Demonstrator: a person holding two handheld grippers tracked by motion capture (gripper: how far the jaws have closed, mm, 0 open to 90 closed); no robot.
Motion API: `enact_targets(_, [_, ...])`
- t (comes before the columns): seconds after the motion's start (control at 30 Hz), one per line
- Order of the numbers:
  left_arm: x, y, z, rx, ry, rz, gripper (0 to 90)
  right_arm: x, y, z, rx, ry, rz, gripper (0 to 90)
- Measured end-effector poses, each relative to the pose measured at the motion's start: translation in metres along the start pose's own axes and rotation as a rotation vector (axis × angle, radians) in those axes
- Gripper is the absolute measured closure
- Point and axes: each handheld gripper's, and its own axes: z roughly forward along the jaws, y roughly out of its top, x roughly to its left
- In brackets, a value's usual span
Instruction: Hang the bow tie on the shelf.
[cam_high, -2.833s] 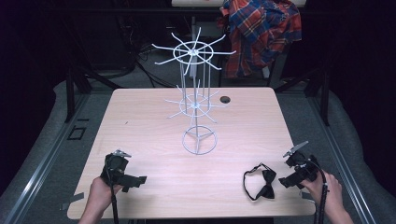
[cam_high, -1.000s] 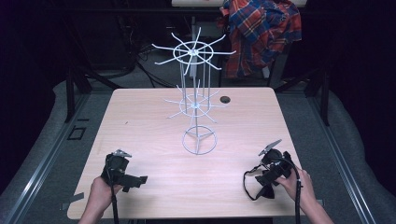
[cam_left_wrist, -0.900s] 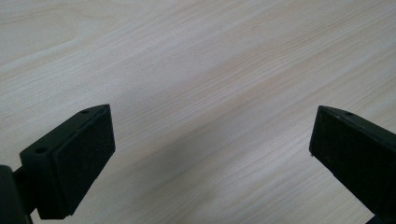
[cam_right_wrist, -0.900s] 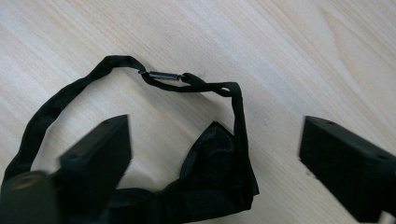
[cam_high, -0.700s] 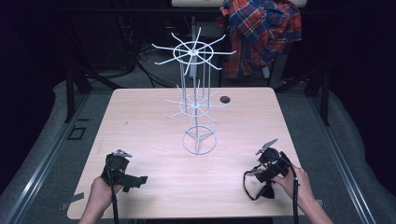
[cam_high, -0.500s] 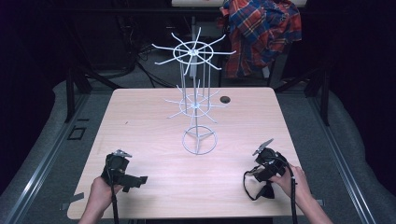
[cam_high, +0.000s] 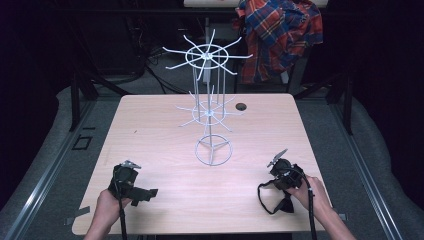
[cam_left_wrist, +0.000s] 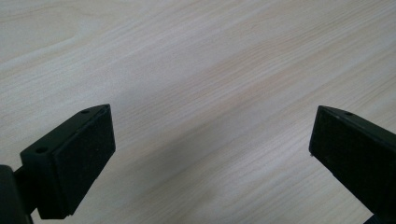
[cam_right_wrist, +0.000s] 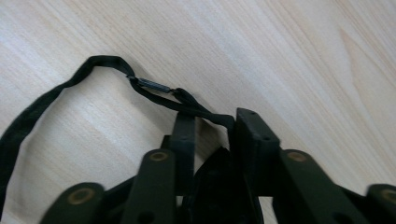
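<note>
R gripper (cam_high: 280, 176) at front-right of table (cam_high: 160, 125), jaws clamped on black bow tie (cam_high: 285, 202); strap (cam_right_wrist: 56, 98) loops out on the wood to its left. L gripper (cam_high: 131, 185) front-left, jaws wide apart, nothing btwn them, just over bare wood. White wire rack (cam_high: 210, 110) stands mid-table, well apart from both.

A white wire rack (cam_high: 210, 115) stands upright near the middle of the pale wooden surface (cam_high: 150, 130), its ring base (cam_high: 214, 150) flat on the wood and two tiers of spokes fanning out above. Just behind it, there's a small dark round spot (cam_high: 241, 106) on the wood, maybe a cable hole, hard to say. Beyond the far edge, a red and blue plaid shirt (cam_high: 280, 35) hangs draped over something. Grey floor (cam_high: 50, 165) runs along both sides.
</note>
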Motion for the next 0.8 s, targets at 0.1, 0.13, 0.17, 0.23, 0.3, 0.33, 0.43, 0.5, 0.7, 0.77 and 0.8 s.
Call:
enact_targets(0.1, [0.000,0.000,0.000,0.003,-0.002,0.001,0.4,0.000,0.000,0.000,0.000,0.000,0.000,77.5])
enact_targets(0.13, [0.000,0.000,0.000,-0.001,0.000,0.001,0.4,0.000,-0.001,0.000,-0.021,0.008,0.016,82.1])
enact_targets(0.17, [0.000,0.000,0.000,0.003,-0.003,0.001,0.4,0.000,-0.001,-0.001,-0.029,0.004,0.015,83.9])
enact_targets(0.23, [0.000,0.000,0.000,0.003,-0.002,0.001,0.4,-0.001,-0.001,-0.004,-0.030,0.006,0.018,86.9])
enact_targets(0.3, [0.000,0.000,0.000,0.003,-0.002,0.002,0.4,-0.002,0.000,-0.006,-0.035,0.007,0.024,88.2])
enact_targets(0.33, [0.000,0.000,0.000,0.002,-0.002,0.001,0.4,-0.002,0.000,-0.007,-0.048,0.021,0.035,88.5])
enact_targets(0.43, [0.000,0.000,0.000,0.002,-0.003,0.001,0.4,-0.004,-0.001,-0.010,-0.085,0.045,0.064,88.9])
enact_targets(0.5, [0.000,0.000,-0.001,0.003,-0.003,0.001,0.4,-0.005,-0.001,-0.013,-0.099,0.062,0.079,89.0])
enact_targets(0.7, [0.000,0.000,0.000,0.003,-0.003,0.001,0.4,-0.005,-0.001,-0.018,-0.159,0.093,0.106,89.2])
enact_targets(0.77, [0.000,0.000,-0.001,0.003,-0.003,0.001,0.5,-0.005,-0.001,-0.021,-0.181,0.095,0.113,89.2])
enact_targets(0.8, [0.000,0.000,-0.001,0.003,-0.003,0.001,0.4,-0.005,-0.001,-0.021,-0.181,0.095,0.113,89.2])
